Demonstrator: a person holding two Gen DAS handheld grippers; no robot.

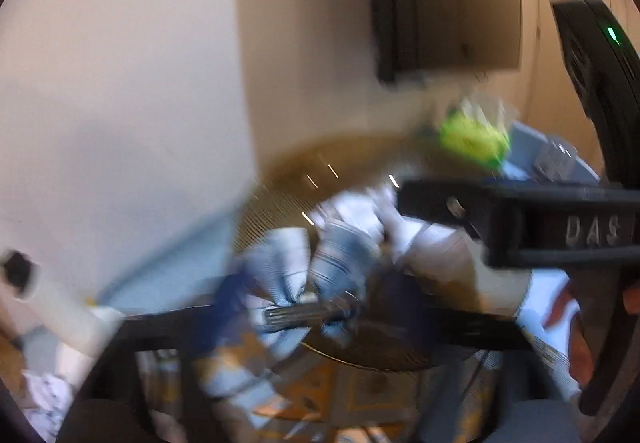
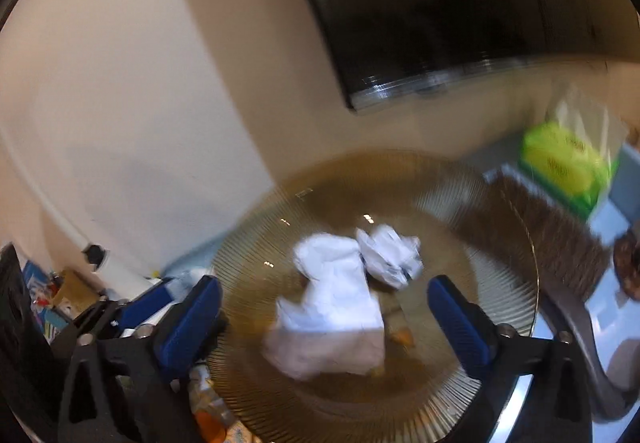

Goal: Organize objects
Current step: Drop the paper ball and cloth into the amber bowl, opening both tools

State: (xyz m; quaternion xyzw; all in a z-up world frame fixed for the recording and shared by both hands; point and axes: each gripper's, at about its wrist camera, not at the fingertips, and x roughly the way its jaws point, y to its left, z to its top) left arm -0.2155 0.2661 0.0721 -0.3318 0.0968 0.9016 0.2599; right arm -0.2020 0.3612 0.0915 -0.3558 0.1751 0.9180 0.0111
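- glass plate (image 2: 500, 243): amber, ribbed, glossy
- on the plate: soft white cloth (image 2: 336, 303) touching crumpled paper (image 2: 390, 255)
- fingers (image 2: 192, 327): matt blue pads, black plastic frame

On the ribbed glass table (image 2: 496, 203), white cloth (image 2: 332, 295) and crumpled paper (image 2: 390, 255) fill the centre, leaving the far-left rim bare. A green box (image 2: 564, 163) blocks the far-right edge.

The left view is smearing badly, so the left claw (image 1: 304, 311) is looking like a dark blur and its fingers are hard to tell apart. The green box (image 2: 568, 163) is blurring too, its writing unreadable. The dark screen (image 2: 460, 3) is running off the top edge.
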